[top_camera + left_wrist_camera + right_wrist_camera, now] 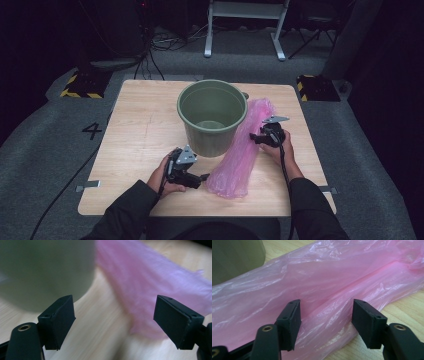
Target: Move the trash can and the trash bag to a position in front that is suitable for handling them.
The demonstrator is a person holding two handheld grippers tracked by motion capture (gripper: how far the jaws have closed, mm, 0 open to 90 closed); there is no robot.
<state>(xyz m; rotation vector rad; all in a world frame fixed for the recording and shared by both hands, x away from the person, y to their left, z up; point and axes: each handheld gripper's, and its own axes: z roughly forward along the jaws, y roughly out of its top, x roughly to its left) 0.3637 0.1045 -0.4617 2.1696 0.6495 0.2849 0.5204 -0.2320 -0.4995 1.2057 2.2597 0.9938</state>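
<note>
A long pink plastic bag (pixel 240 160) lies crumpled on the wooden table (pixel 140 130), along the right side of an upright green bucket (pixel 212 117). My left gripper (pixel 202 177) sits at the bag's near end, pointing right. In the left gripper view it (pixel 115 322) is open with nothing between the jaws, and the bag (pixel 150 282) and the bucket (pixel 45 270) lie beyond. My right gripper (pixel 255 137) is at the bag's right edge, halfway along. In the right gripper view it (pixel 325 322) is open, its jaws astride a fold of the bag (pixel 324 277).
The bucket (pixel 234 257) stands close to the bag's left edge. Bare tabletop spreads to the left of the bucket and along the front edge. Behind the table, on the grey floor, are cables and a white frame (pixel 245 25).
</note>
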